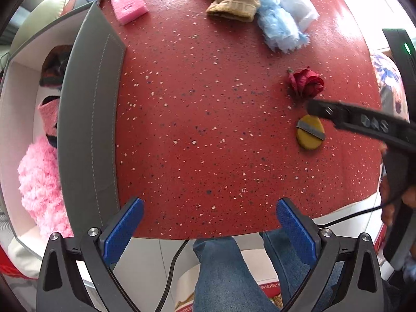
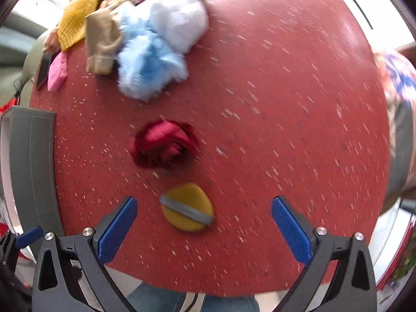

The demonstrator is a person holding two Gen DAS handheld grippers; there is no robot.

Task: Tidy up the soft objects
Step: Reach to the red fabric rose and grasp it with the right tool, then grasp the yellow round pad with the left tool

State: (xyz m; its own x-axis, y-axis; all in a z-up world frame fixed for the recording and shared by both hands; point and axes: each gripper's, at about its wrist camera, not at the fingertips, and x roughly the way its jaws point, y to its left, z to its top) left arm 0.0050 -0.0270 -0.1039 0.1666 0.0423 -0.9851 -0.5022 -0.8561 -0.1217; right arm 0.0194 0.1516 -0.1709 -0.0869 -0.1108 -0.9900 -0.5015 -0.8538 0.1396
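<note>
Though right view blurs rose [image 2: 163, 144], both grippers' fingers [image 1: 123, 230] [image 2: 117, 230] spread, empty.

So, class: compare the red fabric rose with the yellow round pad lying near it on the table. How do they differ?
The red rose is dark red, while the yellow pad is mustard with a grey strap across it. The rose is crumpled and bulky with folded petals, while the pad is a flat, smooth disc. The pad lies between the open fingers of the right claw; the rose sits farther out. Both rest loose on the red speckled table, ungripped.
</note>
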